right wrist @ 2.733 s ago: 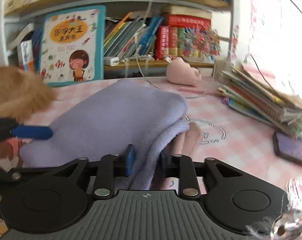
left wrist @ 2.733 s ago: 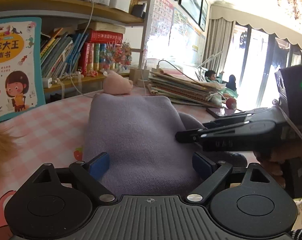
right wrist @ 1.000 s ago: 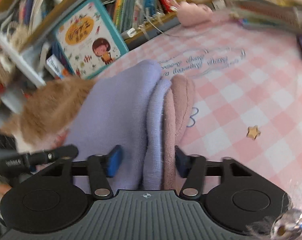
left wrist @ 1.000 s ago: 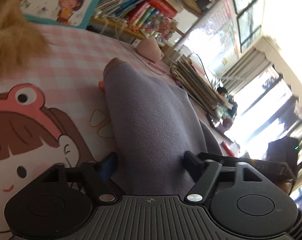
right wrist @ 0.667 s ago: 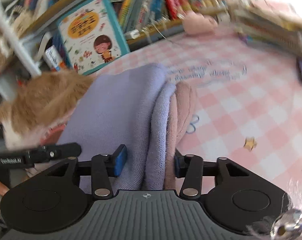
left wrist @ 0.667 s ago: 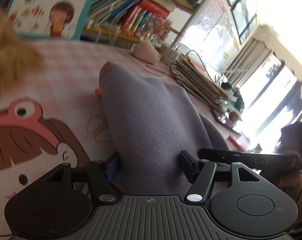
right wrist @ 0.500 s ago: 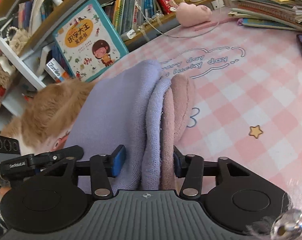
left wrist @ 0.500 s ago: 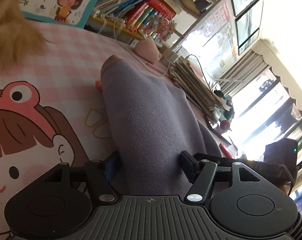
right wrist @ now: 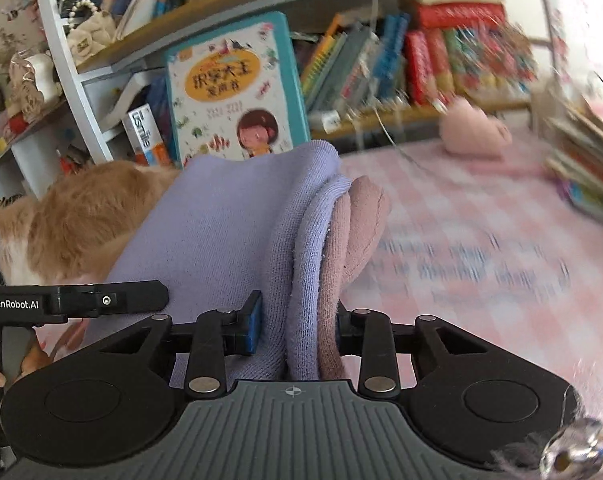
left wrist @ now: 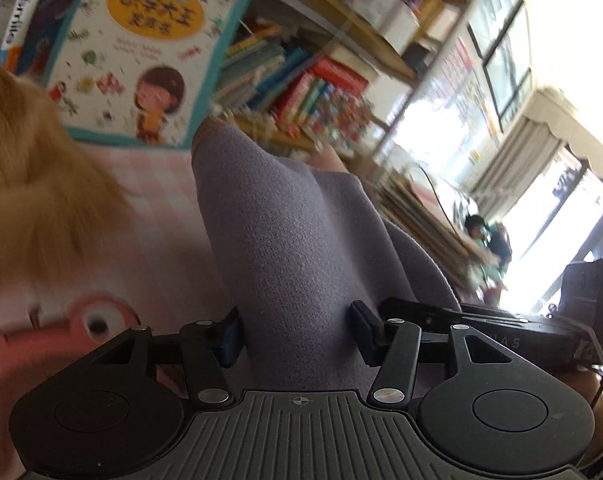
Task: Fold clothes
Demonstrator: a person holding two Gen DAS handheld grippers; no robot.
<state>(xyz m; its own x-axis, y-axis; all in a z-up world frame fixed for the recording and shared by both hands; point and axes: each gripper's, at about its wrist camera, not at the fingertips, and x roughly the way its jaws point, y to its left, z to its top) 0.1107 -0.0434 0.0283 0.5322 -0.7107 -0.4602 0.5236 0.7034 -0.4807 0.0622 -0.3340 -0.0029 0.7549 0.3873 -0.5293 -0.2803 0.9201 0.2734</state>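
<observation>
A folded lavender garment (left wrist: 293, 220) with a dusty-pink layer (right wrist: 353, 220) folded in along its right edge is held up edge-on between both grippers. My left gripper (left wrist: 297, 332) grips the thick fold; its jaws are closing, with the pads pressed into the cloth on both sides. My right gripper (right wrist: 297, 328) is closing on the lavender and pink layers, which fill the gap between its pads. The right gripper's finger (left wrist: 481, 332) shows at the right of the left wrist view. At the left edge of the right wrist view is the left gripper's finger (right wrist: 73, 302).
An orange cat (right wrist: 81, 208) lies close to the left of the garment. A pink checked tablecloth (right wrist: 481, 240) covers the table. Behind it are a bookshelf with a teal children's book (right wrist: 233, 88), a pink plush pig (right wrist: 473, 132) and a stack of books (right wrist: 581, 160) at the right.
Both grippers have narrowed on the folded bundle and carried it up and toward the bookshelf. The right gripper has rolled, so the shelf now looks more level.
</observation>
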